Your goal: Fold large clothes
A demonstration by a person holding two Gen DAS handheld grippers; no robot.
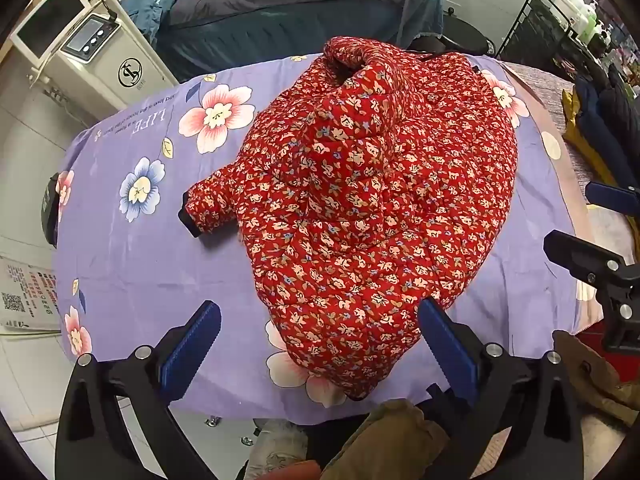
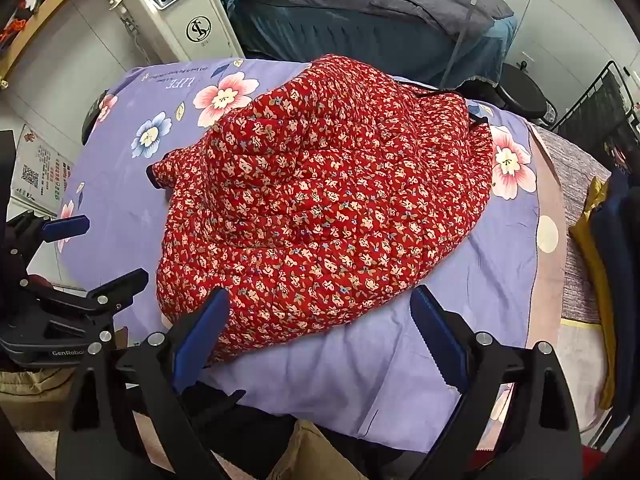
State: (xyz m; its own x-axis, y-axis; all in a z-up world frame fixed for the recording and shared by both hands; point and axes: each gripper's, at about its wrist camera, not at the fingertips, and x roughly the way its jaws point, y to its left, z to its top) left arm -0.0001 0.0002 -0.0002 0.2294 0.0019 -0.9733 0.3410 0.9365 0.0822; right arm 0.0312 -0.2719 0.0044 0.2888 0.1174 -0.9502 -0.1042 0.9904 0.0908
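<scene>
Both grippers hang above the near edge of the table, jaws spread wide and gripping nothing. The left gripper (image 1: pixel 320 344) and right gripper (image 2: pixel 320 332) frame the red floral quilted jacket (image 1: pixel 372 208), which lies bunched on the lilac flowered sheet (image 1: pixel 132 264).

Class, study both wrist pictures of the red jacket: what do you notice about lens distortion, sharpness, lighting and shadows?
Left wrist view: strong fisheye bulge, dark corners, the table edge curved; the red jacket sharp, evenly lit, a soft shadow under its sleeve cuff. Right wrist view: the same bulge and dark rim; the jacket crisp, no glare; the open right gripper throws little shadow.
</scene>
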